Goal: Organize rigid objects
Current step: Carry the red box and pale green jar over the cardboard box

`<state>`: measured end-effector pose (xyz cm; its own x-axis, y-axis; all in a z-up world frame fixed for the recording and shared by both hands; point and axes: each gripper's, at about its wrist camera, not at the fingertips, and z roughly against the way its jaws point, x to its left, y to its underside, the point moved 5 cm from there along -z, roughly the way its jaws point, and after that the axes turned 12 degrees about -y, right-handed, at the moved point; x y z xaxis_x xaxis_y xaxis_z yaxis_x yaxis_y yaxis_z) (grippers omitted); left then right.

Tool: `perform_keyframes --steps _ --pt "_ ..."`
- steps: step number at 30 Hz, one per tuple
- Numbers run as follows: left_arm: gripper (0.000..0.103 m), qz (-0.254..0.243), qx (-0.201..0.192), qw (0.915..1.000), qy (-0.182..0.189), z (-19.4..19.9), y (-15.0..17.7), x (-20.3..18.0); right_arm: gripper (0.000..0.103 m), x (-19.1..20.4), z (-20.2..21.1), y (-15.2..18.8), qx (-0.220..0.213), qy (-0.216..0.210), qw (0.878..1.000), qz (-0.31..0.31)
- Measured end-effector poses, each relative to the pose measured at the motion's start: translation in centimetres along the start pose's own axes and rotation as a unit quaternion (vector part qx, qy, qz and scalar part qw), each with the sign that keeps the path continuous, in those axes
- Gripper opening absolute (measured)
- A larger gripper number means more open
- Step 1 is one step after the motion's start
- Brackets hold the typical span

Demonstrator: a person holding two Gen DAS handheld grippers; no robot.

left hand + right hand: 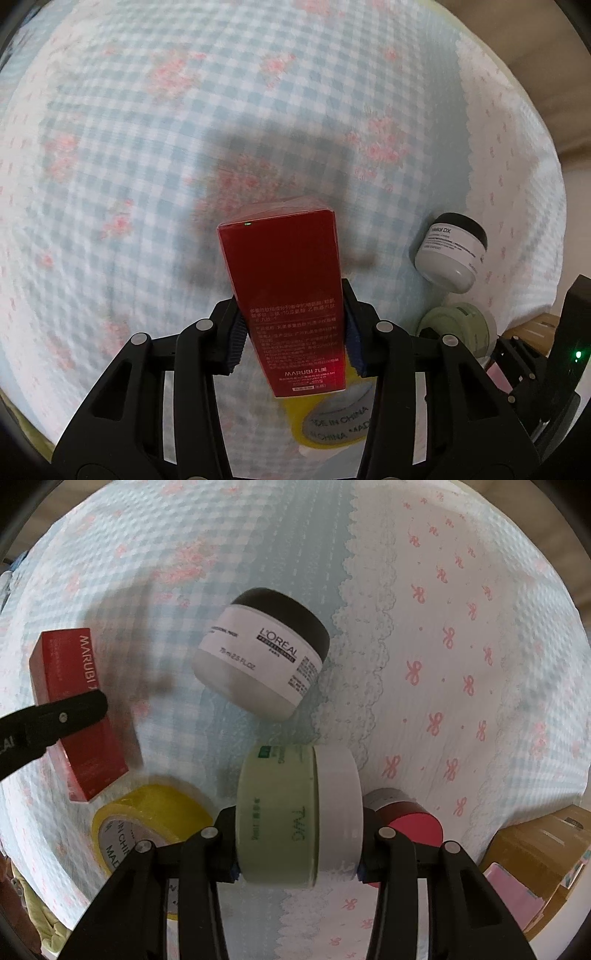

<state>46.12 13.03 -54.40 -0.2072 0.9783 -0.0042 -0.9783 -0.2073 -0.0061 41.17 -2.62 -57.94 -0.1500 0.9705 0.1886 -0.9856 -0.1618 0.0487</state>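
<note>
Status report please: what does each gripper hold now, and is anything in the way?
Left gripper shut on red box. Right gripper shut on green jar. L'Oreal jar and yellow tape roll lie loose on the bedspread.

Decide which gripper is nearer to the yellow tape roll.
Left. The left gripper, holding the red box, hangs right above the yellow tape roll; the right gripper sits beside it.

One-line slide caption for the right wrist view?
Right hand-held gripper grips a green jar above the quilt, near the L'Oreal jar.
</note>
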Motion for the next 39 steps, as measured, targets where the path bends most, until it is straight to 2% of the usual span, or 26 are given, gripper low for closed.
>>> perform_keyframes --steps 4,11,20,26,30,33,39 --pt "0.04 0.001 -0.014 0.9999 0.002 1.7 -0.2 1.7 0.04 0.2 2.5 0.1 -0.015 -0.003 1.0 0.002" --pt "0.04 -0.017 -0.061 0.998 0.002 8.4 0.9 3.1 0.04 1.8 7.4 1.6 -0.045 -0.009 0.999 0.007" --pt "0.04 -0.043 -0.129 0.9906 0.014 18.2 6.5 0.4 0.04 3.6 17.5 4.8 -0.099 -0.017 0.995 0.009" --pt "0.039 -0.077 -0.162 0.9834 0.029 22.9 10.5 -0.2 0.04 3.6 23.4 8.4 -0.133 -0.051 0.99 -0.017" --pt "0.039 -0.105 -0.172 0.9788 0.035 25.2 13.6 -2.3 0.04 2.7 26.6 11.4 -0.146 -0.076 0.986 -0.034" --pt "0.039 -0.123 -0.177 0.9756 0.041 26.3 15.8 -4.6 0.04 1.3 28.3 13.4 -0.156 -0.073 0.984 -0.037" --pt "0.039 -0.145 -0.187 0.9694 0.066 28.4 20.4 -11.5 0.04 -3.0 30.8 17.4 -0.168 -0.076 0.982 -0.044"
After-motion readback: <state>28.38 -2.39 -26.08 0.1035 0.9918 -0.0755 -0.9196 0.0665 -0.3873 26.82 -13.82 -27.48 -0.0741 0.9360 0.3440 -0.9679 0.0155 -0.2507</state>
